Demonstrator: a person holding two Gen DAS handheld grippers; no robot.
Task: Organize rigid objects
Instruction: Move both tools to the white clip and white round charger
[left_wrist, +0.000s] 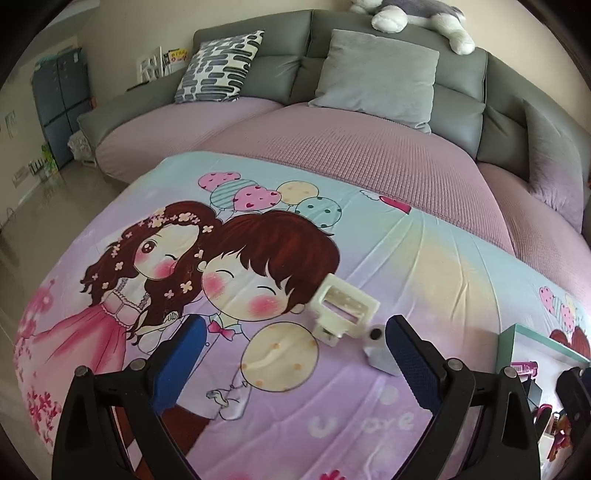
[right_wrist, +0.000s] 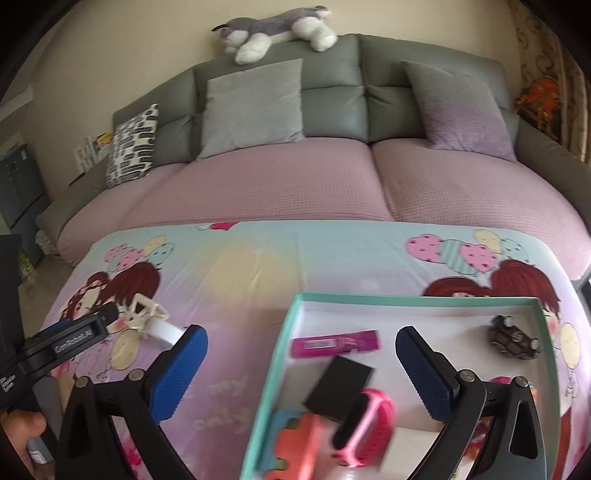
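A cream plastic frame-shaped piece (left_wrist: 345, 308) lies on the cartoon-print cloth (left_wrist: 424, 266) with a small white block (left_wrist: 380, 350) beside it. My left gripper (left_wrist: 291, 363) is open, low over the cloth; the white block touches its right finger (left_wrist: 410, 363). My right gripper (right_wrist: 301, 369) is open and empty above a teal-rimmed white box (right_wrist: 291, 314). The box holds a magenta tube (right_wrist: 334, 343), a black square (right_wrist: 340, 384), a pink band (right_wrist: 364, 424), an orange piece (right_wrist: 299, 443) and a dark toy car (right_wrist: 513, 338). The cream piece also shows in the right wrist view (right_wrist: 142, 314).
A grey sofa with a pink cover (right_wrist: 258, 184) stands behind the cloth-covered surface, with cushions (right_wrist: 255, 107) and a plush dog (right_wrist: 273, 29) on its back. The left gripper's arm (right_wrist: 66, 347) reaches in at the left of the right wrist view. The box corner (left_wrist: 532, 339) shows at the right.
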